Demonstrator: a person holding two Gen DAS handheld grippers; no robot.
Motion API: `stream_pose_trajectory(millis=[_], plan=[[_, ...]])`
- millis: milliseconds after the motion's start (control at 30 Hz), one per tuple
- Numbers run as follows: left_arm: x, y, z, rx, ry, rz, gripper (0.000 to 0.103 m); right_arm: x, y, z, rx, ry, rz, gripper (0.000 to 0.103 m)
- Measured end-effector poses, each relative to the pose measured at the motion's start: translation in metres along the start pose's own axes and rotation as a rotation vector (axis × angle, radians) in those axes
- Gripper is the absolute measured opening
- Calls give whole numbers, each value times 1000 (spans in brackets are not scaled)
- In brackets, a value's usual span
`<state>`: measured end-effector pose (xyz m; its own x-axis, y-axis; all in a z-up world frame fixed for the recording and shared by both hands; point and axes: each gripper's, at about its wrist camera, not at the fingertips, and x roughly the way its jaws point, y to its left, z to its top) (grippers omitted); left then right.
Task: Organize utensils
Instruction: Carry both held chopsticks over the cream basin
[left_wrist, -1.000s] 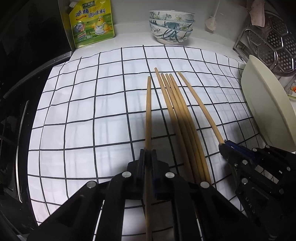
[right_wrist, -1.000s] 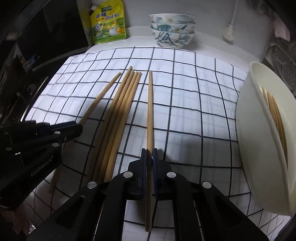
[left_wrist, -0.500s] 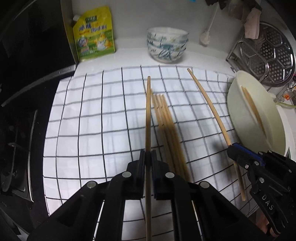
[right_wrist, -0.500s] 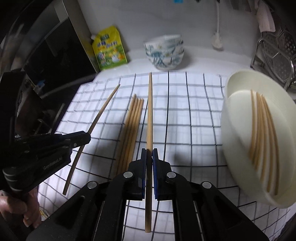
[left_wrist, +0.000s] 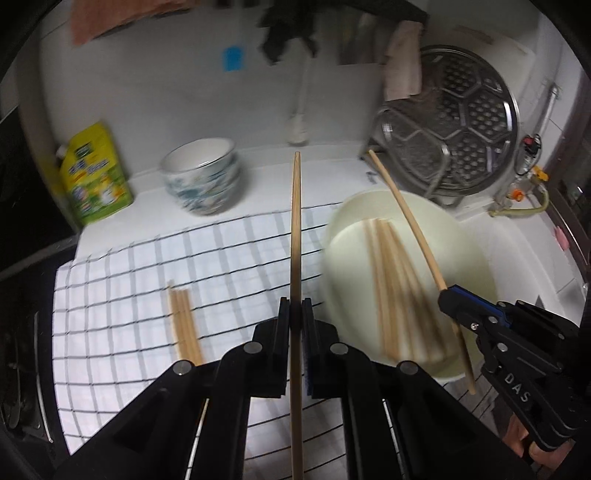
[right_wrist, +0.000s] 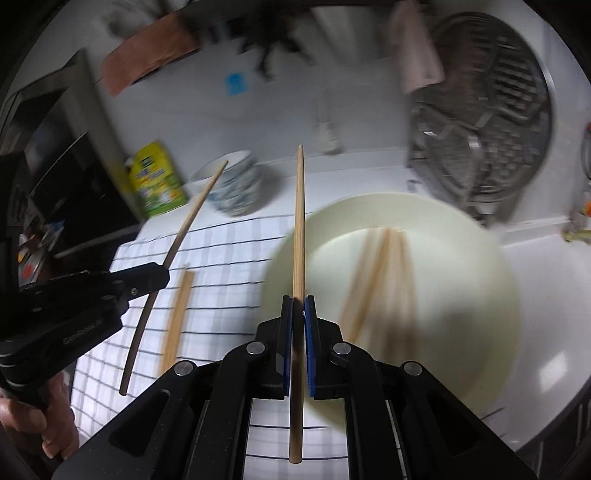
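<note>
My left gripper (left_wrist: 295, 306) is shut on one wooden chopstick (left_wrist: 295, 229) and holds it in the air over the checked cloth (left_wrist: 129, 295), beside the cream bowl (left_wrist: 472, 258). My right gripper (right_wrist: 298, 304) is shut on another chopstick (right_wrist: 298, 221), held over the left rim of the same bowl (right_wrist: 498, 295). Several chopsticks (right_wrist: 380, 280) lie inside the bowl. A few more chopsticks (left_wrist: 183, 325) lie on the cloth. The right gripper also shows in the left wrist view (left_wrist: 448, 295), and the left gripper in the right wrist view (right_wrist: 159, 275).
A stack of patterned bowls (left_wrist: 201, 177) and a yellow-green pouch (left_wrist: 94, 173) stand at the back by the wall. A round metal steamer rack (left_wrist: 454, 122) leans at the back right. A dark stove (left_wrist: 18, 350) lies left of the cloth.
Both grippers have lifted their chopsticks off the cloth and swung right toward the cream bowl. The bowl now shows large in both views.
</note>
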<state>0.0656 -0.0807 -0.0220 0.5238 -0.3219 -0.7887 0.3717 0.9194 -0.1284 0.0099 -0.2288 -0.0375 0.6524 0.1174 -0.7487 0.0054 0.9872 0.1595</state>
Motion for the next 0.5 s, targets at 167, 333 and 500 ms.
stream_pose_trajectory(millis=[167,333,500], plan=[[21,-53,21,48,-3,-50,7,-3,-56,3,45,4,-54,6],[55,-90,28,89,38,-63,7,11,-102,-5,105,46,-77,6],[82,-111,29,107,76,-53,7,28,-126,-11,137,92,-64,6]])
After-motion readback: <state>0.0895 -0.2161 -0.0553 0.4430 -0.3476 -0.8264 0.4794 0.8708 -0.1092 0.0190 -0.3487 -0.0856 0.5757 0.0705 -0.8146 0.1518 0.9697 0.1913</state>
